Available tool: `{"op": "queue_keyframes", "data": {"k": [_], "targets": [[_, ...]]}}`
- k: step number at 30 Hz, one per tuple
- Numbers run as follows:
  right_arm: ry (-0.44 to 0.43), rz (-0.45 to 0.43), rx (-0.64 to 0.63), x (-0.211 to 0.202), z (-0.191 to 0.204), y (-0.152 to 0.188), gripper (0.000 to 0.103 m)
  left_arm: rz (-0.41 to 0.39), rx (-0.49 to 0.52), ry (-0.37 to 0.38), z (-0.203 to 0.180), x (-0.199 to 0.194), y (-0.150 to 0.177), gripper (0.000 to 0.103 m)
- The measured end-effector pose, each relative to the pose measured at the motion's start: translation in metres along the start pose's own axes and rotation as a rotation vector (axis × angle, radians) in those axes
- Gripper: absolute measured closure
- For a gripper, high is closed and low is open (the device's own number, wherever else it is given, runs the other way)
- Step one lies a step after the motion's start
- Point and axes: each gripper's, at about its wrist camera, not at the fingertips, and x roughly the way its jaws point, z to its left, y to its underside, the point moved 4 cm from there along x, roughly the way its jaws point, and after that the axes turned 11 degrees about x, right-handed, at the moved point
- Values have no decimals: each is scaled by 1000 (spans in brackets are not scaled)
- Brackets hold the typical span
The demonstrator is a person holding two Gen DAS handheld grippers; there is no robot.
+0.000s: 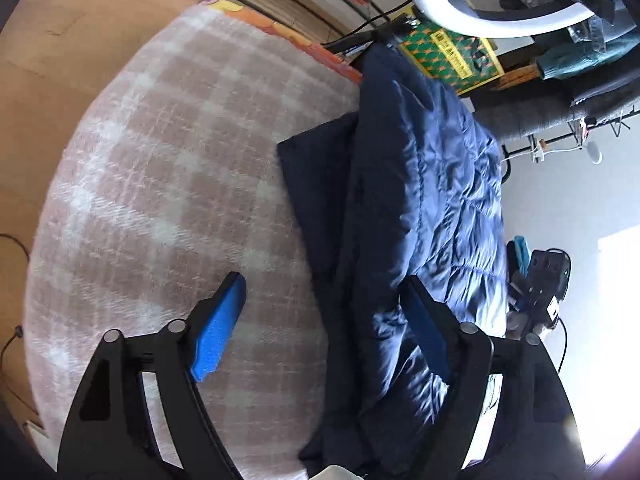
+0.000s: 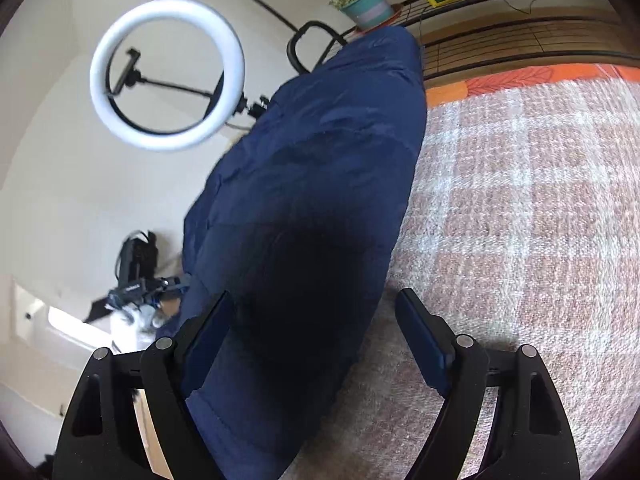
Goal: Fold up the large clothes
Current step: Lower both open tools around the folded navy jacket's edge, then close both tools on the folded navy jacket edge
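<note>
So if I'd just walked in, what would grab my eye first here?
Probably the big navy quilted jacket, lying lengthwise along one edge of a bed covered by a pink-and-white checked blanket. Next, the glowing white ring light on its stand, beyond the jacket by the pale wall. Both the left gripper and the right gripper hang open over the jacket's near end.

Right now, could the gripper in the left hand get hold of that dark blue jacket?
Probably yes. The left gripper is open just above the blue jacket lying on the checked blanket, one finger already over its fabric, and nothing lies between them.
</note>
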Motion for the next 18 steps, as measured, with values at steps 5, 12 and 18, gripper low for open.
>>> {"op": "queue_keyframes", "data": {"k": [5,12,18], "targets": [[31,0,-4,5,4,0,21,-14,22,122,-20,15,-1,16],[4,-18,3,15,8,-4,20,-96,-59,230,-16,18,-6,17],[-13,-26,-20,29,19,-3,18,-106,-37,215,-23,26,-8,34]]}}
